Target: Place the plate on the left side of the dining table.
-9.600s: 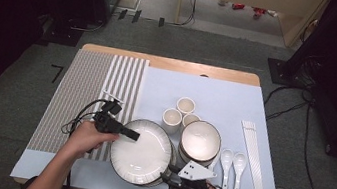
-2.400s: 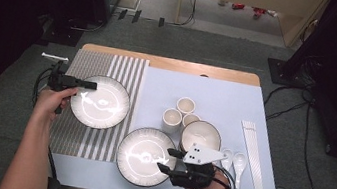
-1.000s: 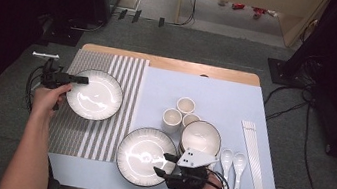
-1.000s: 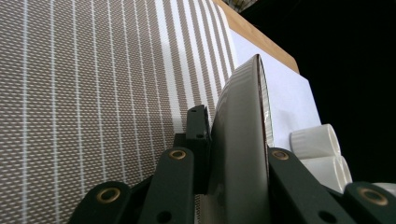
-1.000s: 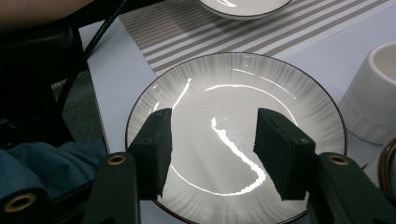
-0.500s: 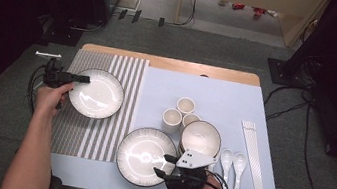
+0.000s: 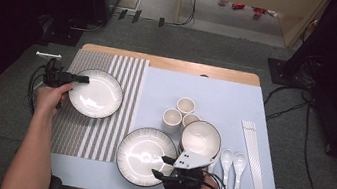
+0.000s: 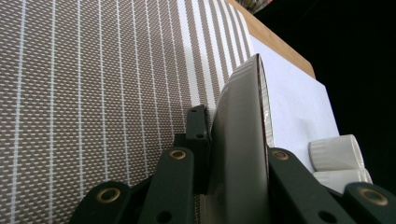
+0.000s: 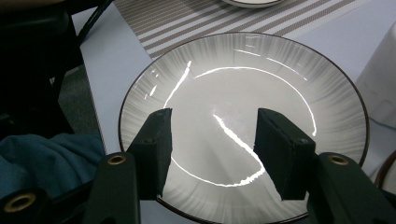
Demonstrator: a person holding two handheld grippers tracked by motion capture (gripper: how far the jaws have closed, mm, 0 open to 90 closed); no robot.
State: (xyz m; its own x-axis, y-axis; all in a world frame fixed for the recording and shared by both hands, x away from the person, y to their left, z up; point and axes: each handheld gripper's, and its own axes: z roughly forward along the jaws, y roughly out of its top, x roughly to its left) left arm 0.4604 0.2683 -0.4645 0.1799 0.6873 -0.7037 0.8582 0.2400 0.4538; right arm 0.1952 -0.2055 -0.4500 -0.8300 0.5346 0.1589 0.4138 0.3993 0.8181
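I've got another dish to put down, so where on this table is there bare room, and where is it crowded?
Bare room: the blue cloth between the striped mat and the cups, and the mat's near half below the held plate. Crowded: cups, bowls, spoons and near plate at front right.

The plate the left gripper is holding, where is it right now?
In the high view, the plate sits at the table's left on the striped mat, its rim pinched by the left gripper.

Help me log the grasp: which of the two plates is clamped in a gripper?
The plate on the striped mat; the left gripper pinches its rim. The other plate lies free.
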